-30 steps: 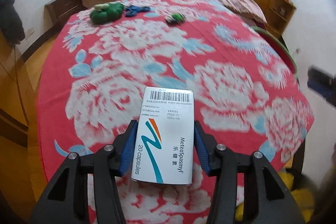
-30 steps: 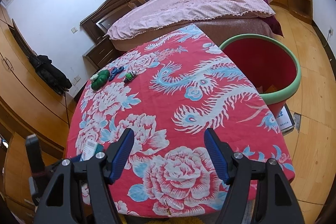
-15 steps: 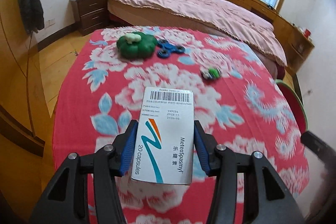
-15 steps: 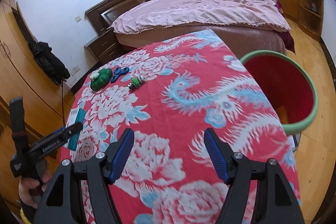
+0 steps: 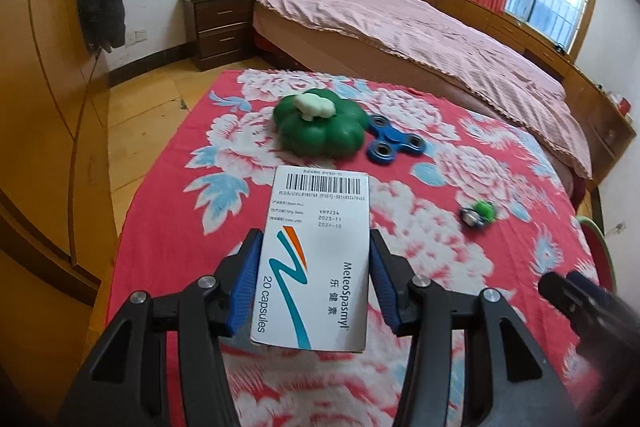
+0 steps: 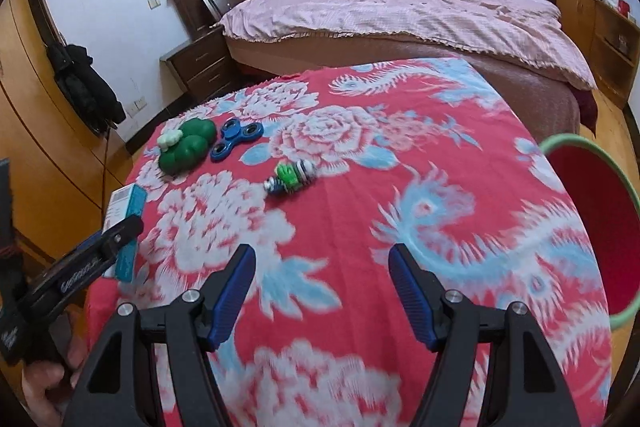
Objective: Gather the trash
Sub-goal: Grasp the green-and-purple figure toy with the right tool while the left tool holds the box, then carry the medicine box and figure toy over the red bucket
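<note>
My left gripper (image 5: pixel 316 247) is shut on a white medicine box (image 5: pixel 316 251) marked "20 capsules" and holds it above the near left part of the table with the red flowered cloth (image 5: pixel 460 259). In the right wrist view the box (image 6: pixel 124 215) and left gripper (image 6: pixel 96 255) show at the left edge. My right gripper (image 6: pixel 322 263) is open and empty above the cloth (image 6: pixel 400 187). A red bin with a green rim (image 6: pixel 580 211) stands beside the table at the right.
On the cloth lie a green pumpkin-shaped toy (image 5: pixel 320 127), a blue fidget spinner (image 5: pixel 392 143) and a small green toy car (image 5: pixel 478 213); the car also shows in the right wrist view (image 6: pixel 292 177). A bed (image 5: pixel 420 31) and nightstand (image 5: pixel 218 23) stand behind the table.
My left gripper has swung left with the box, so the toys at the far end now sit closer ahead. My right gripper has moved forward over the cloth, staying open.
</note>
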Demonstrator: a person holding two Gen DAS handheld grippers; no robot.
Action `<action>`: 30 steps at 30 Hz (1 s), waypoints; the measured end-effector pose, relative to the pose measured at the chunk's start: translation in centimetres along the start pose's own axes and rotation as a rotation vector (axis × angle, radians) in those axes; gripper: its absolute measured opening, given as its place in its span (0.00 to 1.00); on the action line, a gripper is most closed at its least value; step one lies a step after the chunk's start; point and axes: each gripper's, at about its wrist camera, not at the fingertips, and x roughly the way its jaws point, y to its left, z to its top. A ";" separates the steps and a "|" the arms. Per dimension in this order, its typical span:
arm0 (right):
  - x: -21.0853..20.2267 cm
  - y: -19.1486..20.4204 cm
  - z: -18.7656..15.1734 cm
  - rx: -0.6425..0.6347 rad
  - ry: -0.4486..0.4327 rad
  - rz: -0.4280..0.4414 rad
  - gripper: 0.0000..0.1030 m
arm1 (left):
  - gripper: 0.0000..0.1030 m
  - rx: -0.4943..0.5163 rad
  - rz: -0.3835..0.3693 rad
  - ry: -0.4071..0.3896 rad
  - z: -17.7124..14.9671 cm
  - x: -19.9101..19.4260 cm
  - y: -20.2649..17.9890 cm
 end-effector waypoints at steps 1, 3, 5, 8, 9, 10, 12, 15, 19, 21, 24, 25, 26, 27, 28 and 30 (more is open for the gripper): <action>0.6 0.3 0.4 -0.009 -0.002 -0.005 0.69 | 0.51 -0.003 0.006 -0.005 0.0 0.3 0.2; 2.1 1.1 1.2 -0.032 -0.003 -0.022 0.69 | 0.51 -0.009 0.021 -0.013 0.0 0.8 0.4; 3.3 1.6 1.7 -0.053 0.003 -0.034 0.69 | 0.51 -0.015 0.027 -0.015 -0.1 1.4 0.6; 5.2 2.2 2.4 -0.074 0.029 -0.043 0.69 | 0.51 -0.009 0.032 -0.024 -0.3 1.8 0.7; 5.8 2.4 2.6 -0.080 0.034 -0.045 0.69 | 0.51 -0.006 0.036 -0.028 -0.3 1.8 0.7; 6.3 2.6 2.8 -0.085 0.035 -0.048 0.69 | 0.51 -0.005 0.039 -0.030 -0.4 1.9 0.6; 6.9 2.8 3.1 -0.092 0.030 -0.059 0.69 | 0.51 -0.006 0.030 -0.030 -0.5 1.9 0.6; 7.7 3.0 3.5 -0.098 0.030 -0.065 0.69 | 0.51 -0.006 0.022 -0.028 -0.6 2.1 0.5; 8.4 3.2 3.9 -0.099 0.029 -0.072 0.65 | 0.51 -0.002 0.016 -0.016 -0.8 2.4 0.4; 8.6 3.5 4.0 -0.113 0.023 -0.080 0.62 | 0.51 -0.003 0.009 -0.009 -0.8 2.5 0.3; 8.7 4.0 3.9 -0.140 0.012 -0.091 0.55 | 0.51 -0.005 0.006 -0.003 -0.9 2.6 0.3; 8.7 4.1 3.8 -0.150 0.010 -0.099 0.49 | 0.51 -0.005 0.005 -0.004 -0.9 2.6 0.3; 8.8 4.3 3.7 -0.163 0.007 -0.110 0.49 | 0.51 -0.005 0.005 -0.003 -0.9 2.7 0.3; 8.8 4.4 3.7 -0.165 0.005 -0.110 0.49 | 0.51 -0.004 0.005 -0.003 -0.9 2.7 0.3; 8.7 4.4 3.7 -0.163 0.004 -0.107 0.49 | 0.51 -0.004 0.006 -0.002 -1.0 2.7 0.3; 8.6 4.2 3.6 -0.158 0.006 -0.100 0.48 | 0.51 -0.002 0.007 -0.001 -1.0 2.8 0.2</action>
